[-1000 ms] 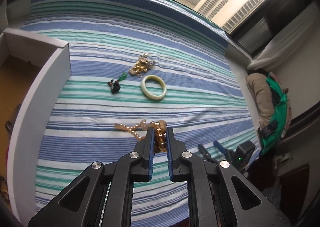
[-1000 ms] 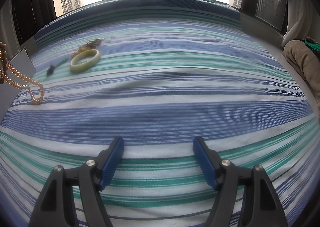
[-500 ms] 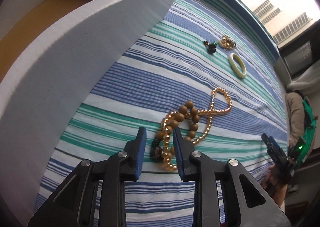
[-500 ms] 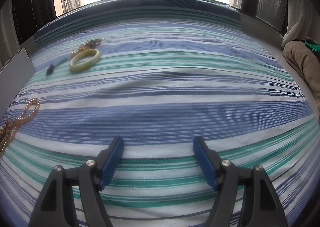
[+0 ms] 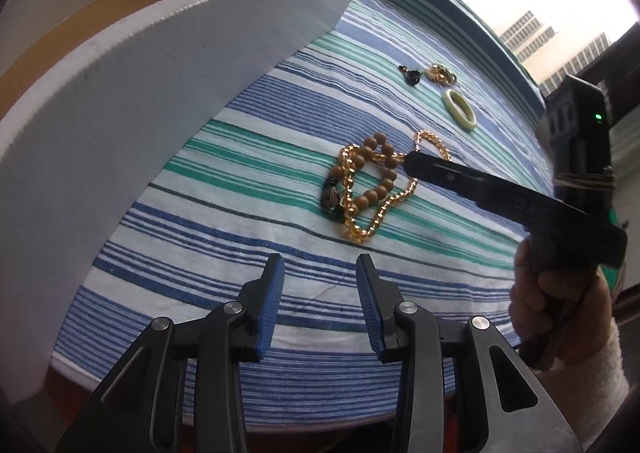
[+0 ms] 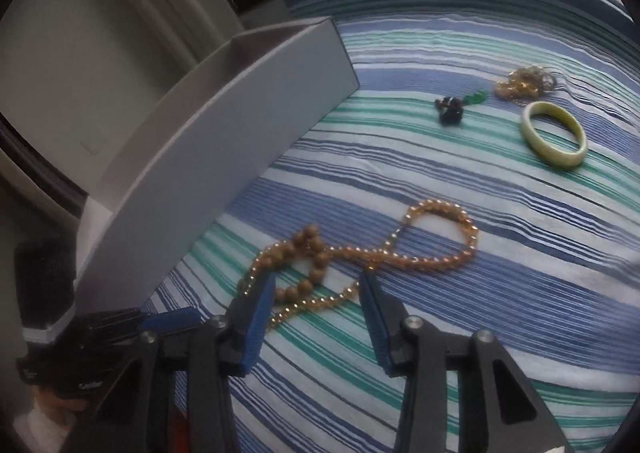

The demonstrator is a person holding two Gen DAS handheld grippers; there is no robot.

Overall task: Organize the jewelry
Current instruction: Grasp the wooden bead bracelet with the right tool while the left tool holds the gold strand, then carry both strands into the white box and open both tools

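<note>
**beadnerd:** Wooden bead bracelet (image 6: 306,265) and gold bead chain (image 6: 436,253) lie tangled on the striped bedsheet (image 5: 248,125), just beside the white box (image 5: 140,101). Both look light, limp and slippery, so I'd pinch the fat wooden beads.

**umi_fan:** Agreed. Right gripper (image 6: 318,293) is over that tangle with its fingers closing, strands between them, not pinched yet. Left gripper (image 5: 320,281) is opening, nothing in it. Soft sheet; the jade bangle (image 6: 554,133) lies farther from the box, towards the window.
</note>
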